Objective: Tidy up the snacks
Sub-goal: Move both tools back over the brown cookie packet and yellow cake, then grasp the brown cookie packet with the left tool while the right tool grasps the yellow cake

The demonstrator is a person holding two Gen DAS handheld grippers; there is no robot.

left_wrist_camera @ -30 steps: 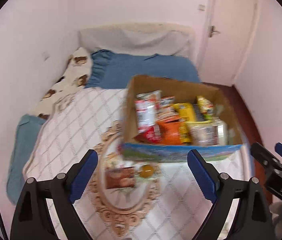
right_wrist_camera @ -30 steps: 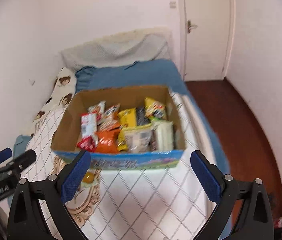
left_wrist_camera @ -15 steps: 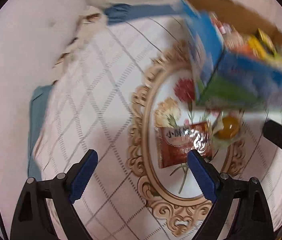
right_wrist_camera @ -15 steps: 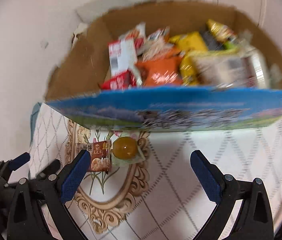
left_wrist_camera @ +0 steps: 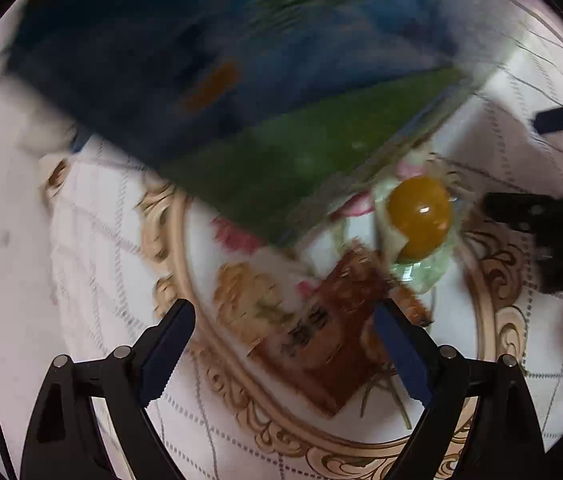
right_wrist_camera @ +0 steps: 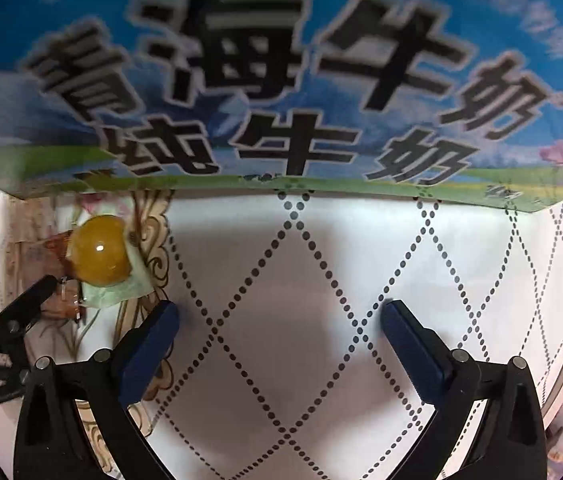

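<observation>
Both grippers have dropped low over the bed since a second ago. Left gripper (left_wrist_camera: pixel 283 344): jaws wide, empty; brown snack packet (left_wrist_camera: pixel 333 340) lies directly between them, long axis diagonal. Round yellow jelly (left_wrist_camera: pixel 419 216) just beyond it. Right gripper (right_wrist_camera: pixel 281 346): jaws wide over bare quilt (right_wrist_camera: pixel 301 272). Milk box (right_wrist_camera: pixel 281 80) farthest.

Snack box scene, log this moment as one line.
left gripper: open over brown packet | right gripper: open, empty | jelly cup: beside box
</observation>
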